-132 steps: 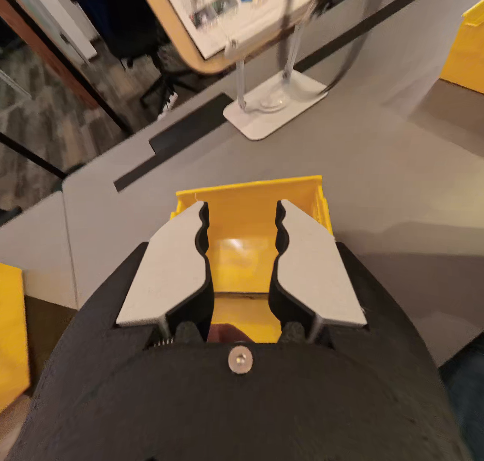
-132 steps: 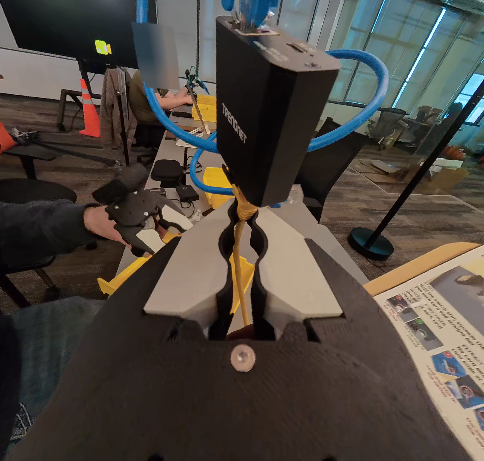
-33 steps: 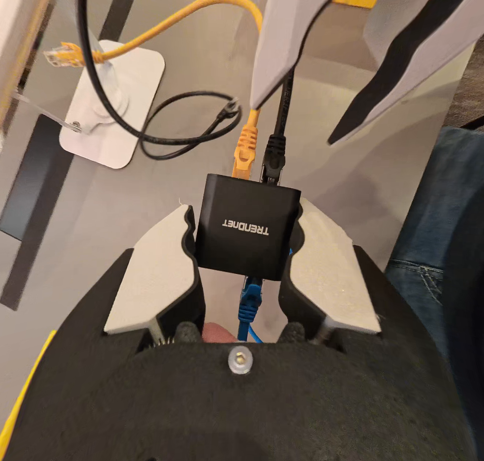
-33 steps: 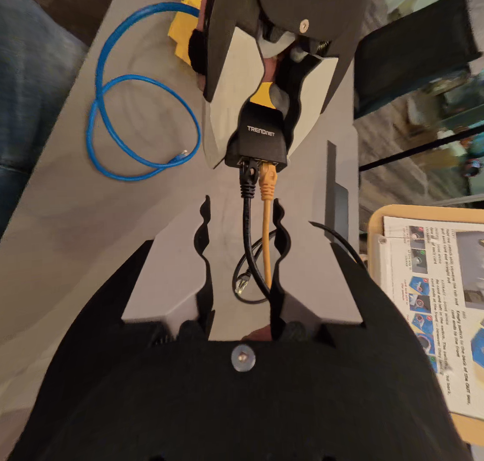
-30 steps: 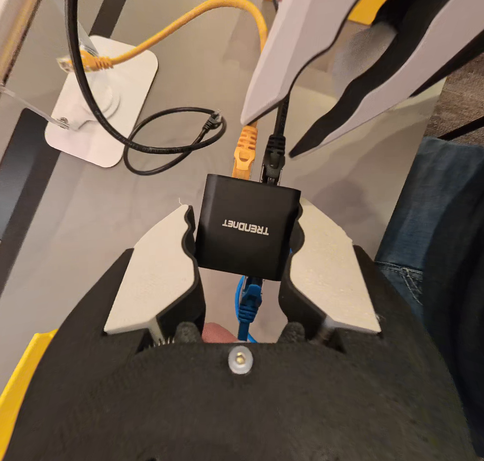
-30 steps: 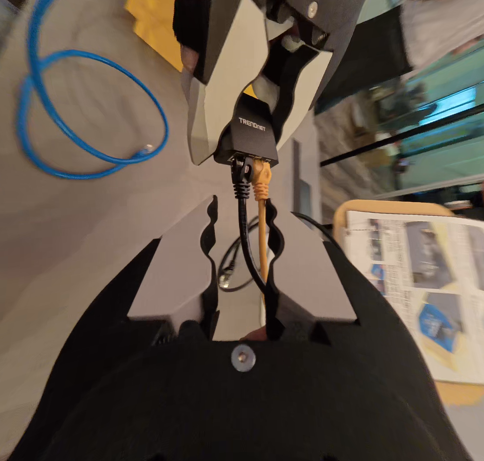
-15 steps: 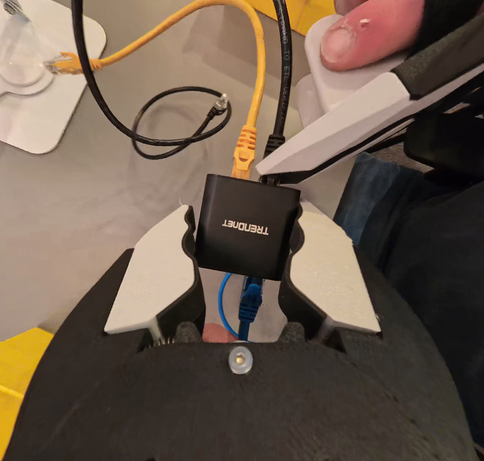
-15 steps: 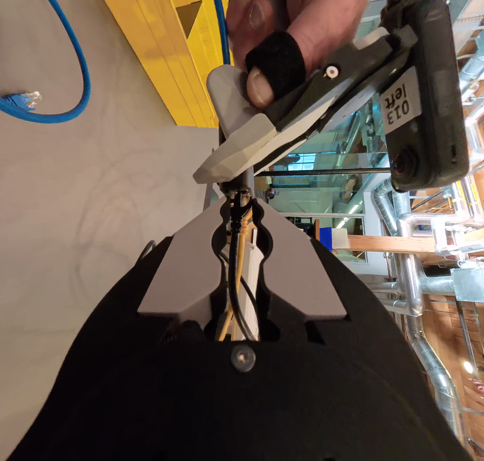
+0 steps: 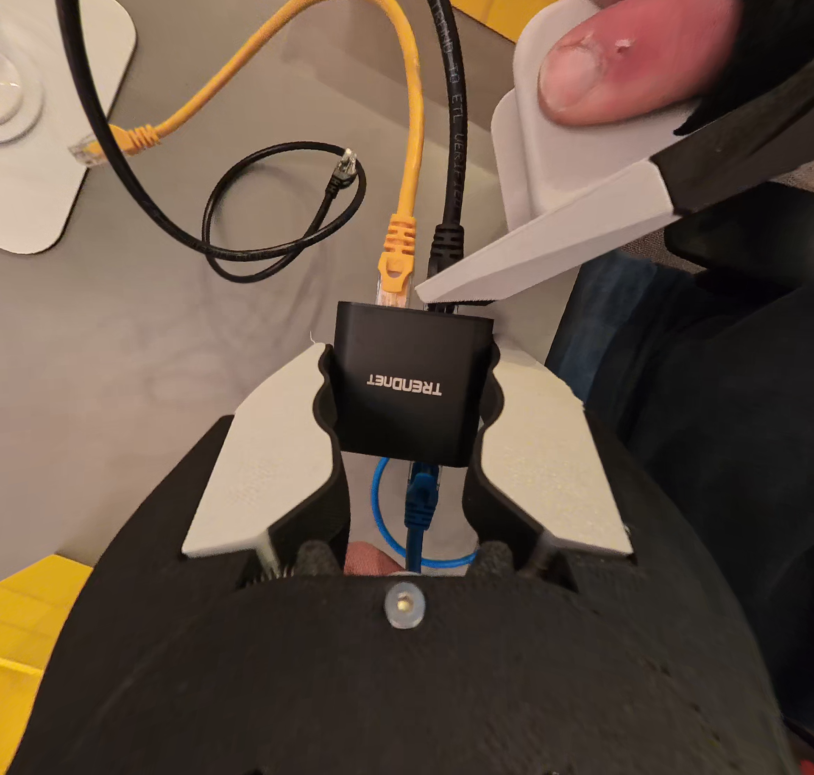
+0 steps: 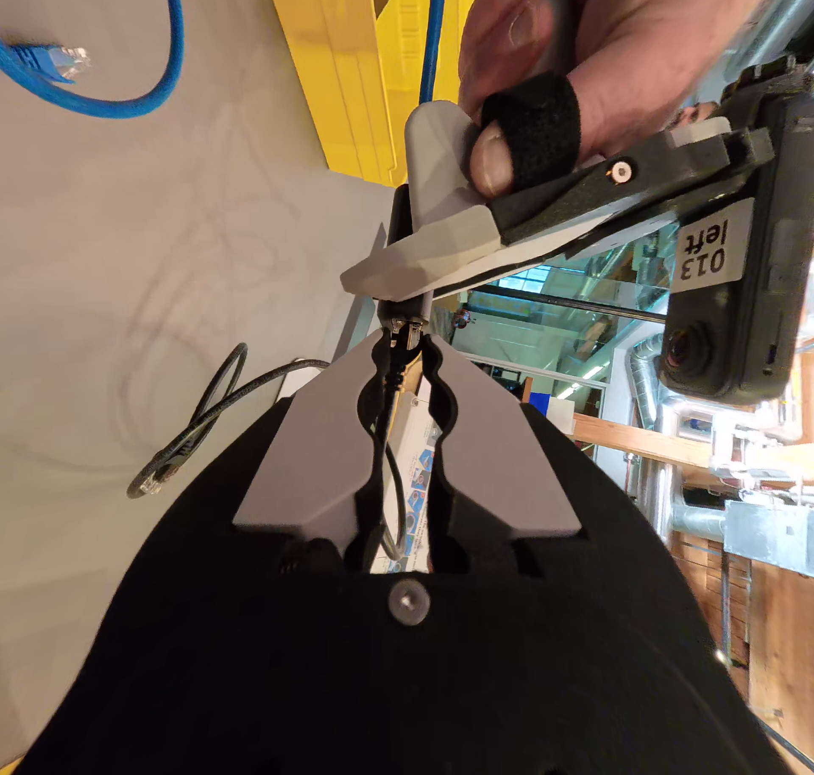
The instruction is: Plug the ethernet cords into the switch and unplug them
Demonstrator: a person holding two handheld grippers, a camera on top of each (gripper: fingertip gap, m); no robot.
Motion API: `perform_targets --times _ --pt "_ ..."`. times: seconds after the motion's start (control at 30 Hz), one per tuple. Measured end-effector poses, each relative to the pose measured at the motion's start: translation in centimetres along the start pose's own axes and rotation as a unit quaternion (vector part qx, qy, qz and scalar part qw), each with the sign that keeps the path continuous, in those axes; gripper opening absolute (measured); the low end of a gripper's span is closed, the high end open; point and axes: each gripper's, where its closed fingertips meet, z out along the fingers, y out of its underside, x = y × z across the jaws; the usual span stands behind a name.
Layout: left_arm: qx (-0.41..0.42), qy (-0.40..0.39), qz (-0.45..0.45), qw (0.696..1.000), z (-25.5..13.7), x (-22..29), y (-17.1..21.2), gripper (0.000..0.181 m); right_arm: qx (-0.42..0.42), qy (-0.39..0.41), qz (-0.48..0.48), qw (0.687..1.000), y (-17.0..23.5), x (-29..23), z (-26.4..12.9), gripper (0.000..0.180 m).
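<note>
My left gripper is shut on the small black switch and holds it above the grey table. A yellow cord and a black cord are plugged into the switch's far side. A blue cord is plugged into its near side. My right gripper comes in from the right, turned on its side. Its jaws are narrowed around the black cord's plug, right at the switch. One right finger covers that plug in the left wrist view.
The loose ends of the black cord and the yellow cord lie on the table by a white stand base. The blue cord's loose end lies near a yellow bin. Another yellow bin sits at the lower left. My two grippers' fingertips are within a few centimetres of each other.
The left gripper, earlier empty over a bin, now holds the switch. In the last second the right gripper rolled sideways, moved in and closed from open onto the black plug.
</note>
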Motion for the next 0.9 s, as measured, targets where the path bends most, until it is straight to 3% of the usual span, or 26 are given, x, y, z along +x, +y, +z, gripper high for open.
perform_targets --times 0.9 --pt "-0.013 -0.017 0.007 1.0 -0.8 -0.1 -1.6 0.063 0.005 0.003 0.047 0.999 0.7 1.0 -1.0 0.011"
